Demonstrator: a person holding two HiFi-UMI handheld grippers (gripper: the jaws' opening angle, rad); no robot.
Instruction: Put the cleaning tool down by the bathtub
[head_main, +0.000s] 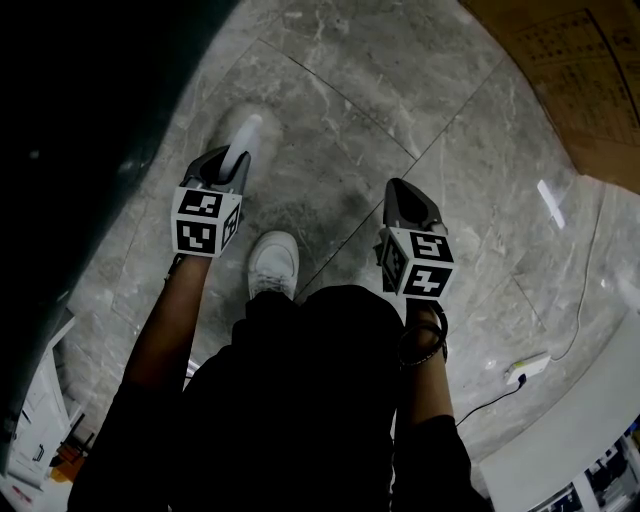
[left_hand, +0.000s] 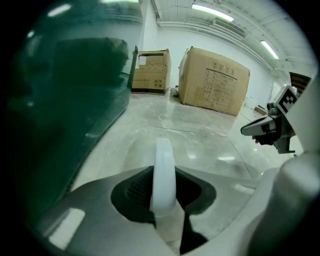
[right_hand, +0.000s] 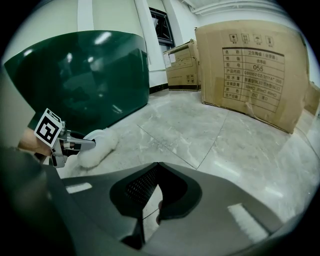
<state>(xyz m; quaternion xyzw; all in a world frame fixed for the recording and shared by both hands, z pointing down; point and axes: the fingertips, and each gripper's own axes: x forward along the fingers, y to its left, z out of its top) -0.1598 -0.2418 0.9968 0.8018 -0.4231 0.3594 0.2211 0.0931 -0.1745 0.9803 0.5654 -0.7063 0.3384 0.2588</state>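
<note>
My left gripper is shut on the white handle of the cleaning tool, whose fluffy white head hangs blurred just over the grey marble floor. In the left gripper view the handle stands upright between the jaws. The dark green bathtub rises close on the left of it. The right gripper view shows the tool's fluffy head next to the bathtub's wall. My right gripper is shut with nothing in it, held apart to the right.
Large cardboard boxes stand on the floor ahead, a smaller one past the tub's end. A white shoe is between the grippers. A white power strip with cable lies at the right.
</note>
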